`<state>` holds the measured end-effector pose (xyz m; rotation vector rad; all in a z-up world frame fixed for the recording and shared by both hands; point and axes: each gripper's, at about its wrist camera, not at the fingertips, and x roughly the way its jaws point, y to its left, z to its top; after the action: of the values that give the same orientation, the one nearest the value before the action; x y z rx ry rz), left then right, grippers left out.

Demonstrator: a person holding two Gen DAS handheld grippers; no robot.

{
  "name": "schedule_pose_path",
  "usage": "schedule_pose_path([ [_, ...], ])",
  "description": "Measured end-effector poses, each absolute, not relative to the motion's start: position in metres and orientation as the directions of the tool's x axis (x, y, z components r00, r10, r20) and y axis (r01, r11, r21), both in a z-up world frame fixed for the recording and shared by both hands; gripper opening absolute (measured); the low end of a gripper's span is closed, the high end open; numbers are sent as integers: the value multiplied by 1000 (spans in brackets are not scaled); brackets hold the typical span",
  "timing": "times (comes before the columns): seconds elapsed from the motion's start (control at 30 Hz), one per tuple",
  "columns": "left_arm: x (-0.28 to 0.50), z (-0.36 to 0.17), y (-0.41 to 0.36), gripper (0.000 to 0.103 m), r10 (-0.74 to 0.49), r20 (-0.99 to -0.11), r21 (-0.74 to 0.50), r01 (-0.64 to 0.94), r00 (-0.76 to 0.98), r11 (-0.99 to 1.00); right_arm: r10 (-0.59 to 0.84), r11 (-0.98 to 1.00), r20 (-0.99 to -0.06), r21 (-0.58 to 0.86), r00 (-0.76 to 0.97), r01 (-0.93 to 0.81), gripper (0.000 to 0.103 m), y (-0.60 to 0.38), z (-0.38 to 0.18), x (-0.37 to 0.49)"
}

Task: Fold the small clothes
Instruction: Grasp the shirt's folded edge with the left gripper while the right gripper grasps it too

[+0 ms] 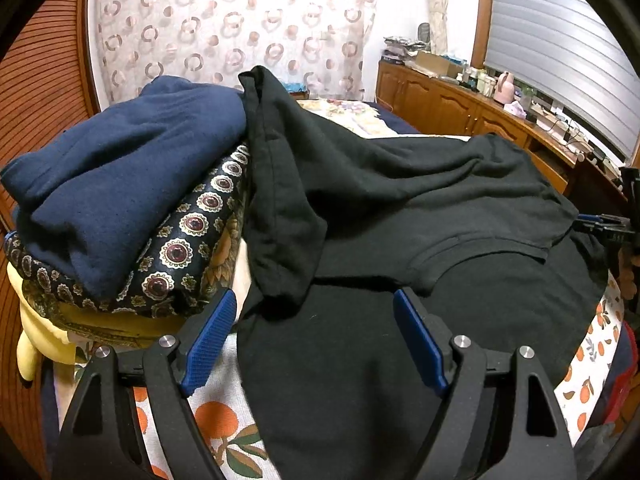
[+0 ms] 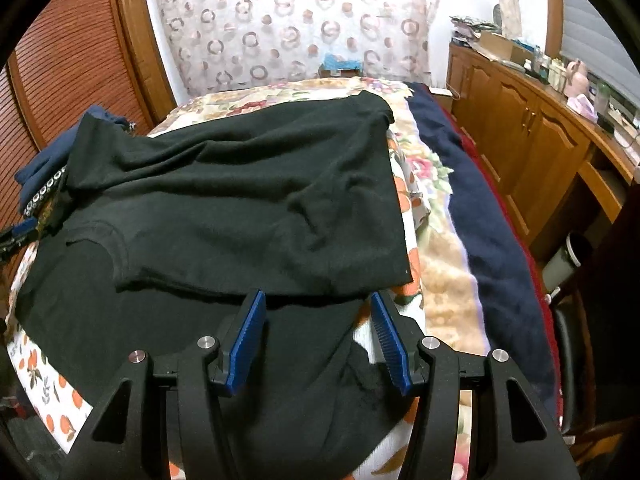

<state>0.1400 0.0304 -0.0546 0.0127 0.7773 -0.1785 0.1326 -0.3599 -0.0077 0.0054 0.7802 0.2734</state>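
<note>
Mid-fold: a black T-shirt [image 1: 400, 208] lies half-doubled on the bed [image 2: 432, 280]. The left gripper [image 1: 316, 340] and right gripper [image 2: 318, 340] hover wide, empty; next, pinch its near corners.

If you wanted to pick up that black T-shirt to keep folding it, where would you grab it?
Probably the black T-shirt at its near hem, one corner per gripper, coming from the near side. That edge lies flat and free before the open left gripper and right gripper.
</note>
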Motion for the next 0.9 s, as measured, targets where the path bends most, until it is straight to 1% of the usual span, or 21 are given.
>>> schedule_pose_path([
  [0.1,144,-58,31,73,-156,-706,-57,165,691,985,234,969,-701,109,674,-223,57,-354,-12,141],
  [0.17,147,-60,31,64,-159,-712,-60,167,683,984,224,971,-702,106,676,-212,57,-351,-16,142],
  [0.2,149,-61,31,57,-158,-719,-60,167,677,984,217,973,-703,101,677,-207,57,-348,-19,143],
  [0.23,151,-62,31,53,-156,-724,-59,165,672,984,213,974,-703,98,678,-204,57,-344,-21,143],
  [0.27,154,-63,31,51,-154,-729,-57,164,667,985,209,975,-704,94,679,-202,52,-344,-23,147],
  [0.3,155,-64,31,49,-148,-731,-52,161,666,985,203,976,-706,88,679,-200,50,-341,-24,146],
  [0.43,161,-66,30,45,-133,-737,-36,159,663,987,187,977,-704,62,686,-202,39,-333,-26,146],
  [0.47,162,-66,30,45,-125,-739,-31,152,663,988,187,977,-701,58,688,-207,33,-331,-26,146],
  [0.5,164,-67,30,45,-117,-740,-24,147,662,989,187,976,-699,52,691,-211,31,-330,-26,141],
  [0.57,167,-67,30,45,-103,-745,-13,140,659,990,186,974,-694,38,696,-223,20,-330,-26,139],
  [0.63,168,-68,31,45,-98,-747,-9,138,658,990,187,972,-686,27,703,-232,15,-332,-25,134],
  [0.67,169,-68,30,43,-96,-748,-6,138,657,990,188,971,-682,23,707,-237,13,-332,-25,132],
  [0.7,169,-68,31,30,-94,-747,-3,139,658,990,187,971,-675,16,714,-239,12,-333,-24,130],
  [0.73,170,-68,31,13,-88,-746,2,134,660,991,186,971,-664,11,724,-239,12,-333,-23,128],
  [0.77,169,-67,32,9,-79,-745,9,128,662,992,189,970,-653,10,734,-242,11,-334,-21,125],
  [0.8,168,-65,32,8,-77,-743,11,127,664,992,194,970,-639,10,744,-244,11,-334,-20,122],
  [0.9,160,-53,35,7,-116,-720,-28,138,684,990,197,970,-609,6,768,-244,11,-337,-17,115],
])
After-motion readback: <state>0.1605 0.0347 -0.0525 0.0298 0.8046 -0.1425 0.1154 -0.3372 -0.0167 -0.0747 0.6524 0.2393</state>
